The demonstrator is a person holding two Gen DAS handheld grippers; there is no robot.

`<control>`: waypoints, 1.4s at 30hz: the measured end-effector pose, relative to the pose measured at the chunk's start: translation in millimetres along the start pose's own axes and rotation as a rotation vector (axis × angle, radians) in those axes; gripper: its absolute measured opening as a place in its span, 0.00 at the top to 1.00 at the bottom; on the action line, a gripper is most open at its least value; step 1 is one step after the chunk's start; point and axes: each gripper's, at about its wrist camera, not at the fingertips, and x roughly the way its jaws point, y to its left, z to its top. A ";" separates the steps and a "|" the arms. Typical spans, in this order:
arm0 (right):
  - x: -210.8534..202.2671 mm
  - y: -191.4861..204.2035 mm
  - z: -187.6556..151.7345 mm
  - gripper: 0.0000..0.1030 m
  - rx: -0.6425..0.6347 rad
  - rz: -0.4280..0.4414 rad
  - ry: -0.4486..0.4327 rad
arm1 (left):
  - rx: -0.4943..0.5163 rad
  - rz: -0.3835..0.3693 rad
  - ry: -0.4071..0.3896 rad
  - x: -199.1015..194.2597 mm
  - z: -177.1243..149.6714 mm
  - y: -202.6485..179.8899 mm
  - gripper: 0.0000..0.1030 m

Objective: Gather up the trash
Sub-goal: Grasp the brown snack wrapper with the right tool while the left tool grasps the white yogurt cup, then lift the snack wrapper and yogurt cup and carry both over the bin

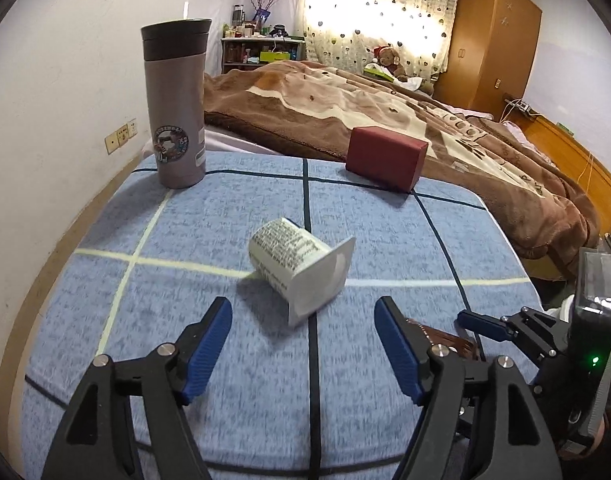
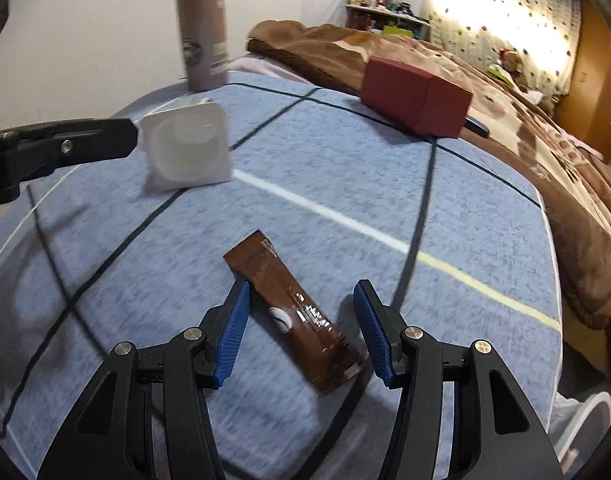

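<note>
- Blue cloth (image 1: 209, 240) with dark and pale lines covers the flat top you are working over.
- White cup (image 1: 301, 266) lies tipped on its side on the cloth, with small print on its side and its square lid end turned toward you.
- Your left gripper (image 1: 303, 320) points down at the cup. Its jaws are wide apart. The cup lies just past the blue pads (image 1: 211, 340), not between them, and nothing is pressed.
- Brown wrapper (image 2: 293, 312) lies flat on the cloth. It is long and shiny, with a small white mark on it.
- Your right gripper (image 2: 301, 300) is right over the wrapper. Its jaws are apart, with the wrapper lying slantwise between them. The left pad (image 2: 233, 328) looks close to the wrapper's edge, but you are not squeezing it.
- From the right wrist view the cup (image 2: 187, 152) sits off to the left, and the tip of your left gripper (image 2: 105, 140) is just beside it.
- From the left wrist view your right gripper (image 1: 485, 326) shows low on the right, with a bit of the wrapper (image 1: 445, 338) under it.
- Grey flask (image 1: 175, 104) stands up straight at the far left of the cloth.
- Red box (image 1: 385, 158) sits at the far edge, next to a brown blanket (image 1: 345, 96).
- Both pieces of trash are on the cloth and not picked up yet.
</note>
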 end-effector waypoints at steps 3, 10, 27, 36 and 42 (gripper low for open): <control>4.2 -8.5 2.0 0.47 0.063 0.018 0.007 | -0.010 0.004 0.012 10.3 5.4 -1.4 0.25; 6.7 -17.6 1.7 0.72 0.146 -0.026 -0.002 | 0.007 0.035 0.024 32.8 11.5 -14.2 0.23; 9.5 -25.8 2.9 0.78 0.199 0.019 -0.012 | -0.060 0.172 0.022 66.5 17.9 -18.9 0.23; 9.8 -28.2 2.3 0.78 0.209 0.031 -0.015 | -0.106 0.153 0.026 67.9 14.7 -7.6 0.30; 9.3 -29.6 1.8 0.79 0.219 0.036 -0.021 | -0.088 0.138 0.019 61.3 10.8 -10.4 0.31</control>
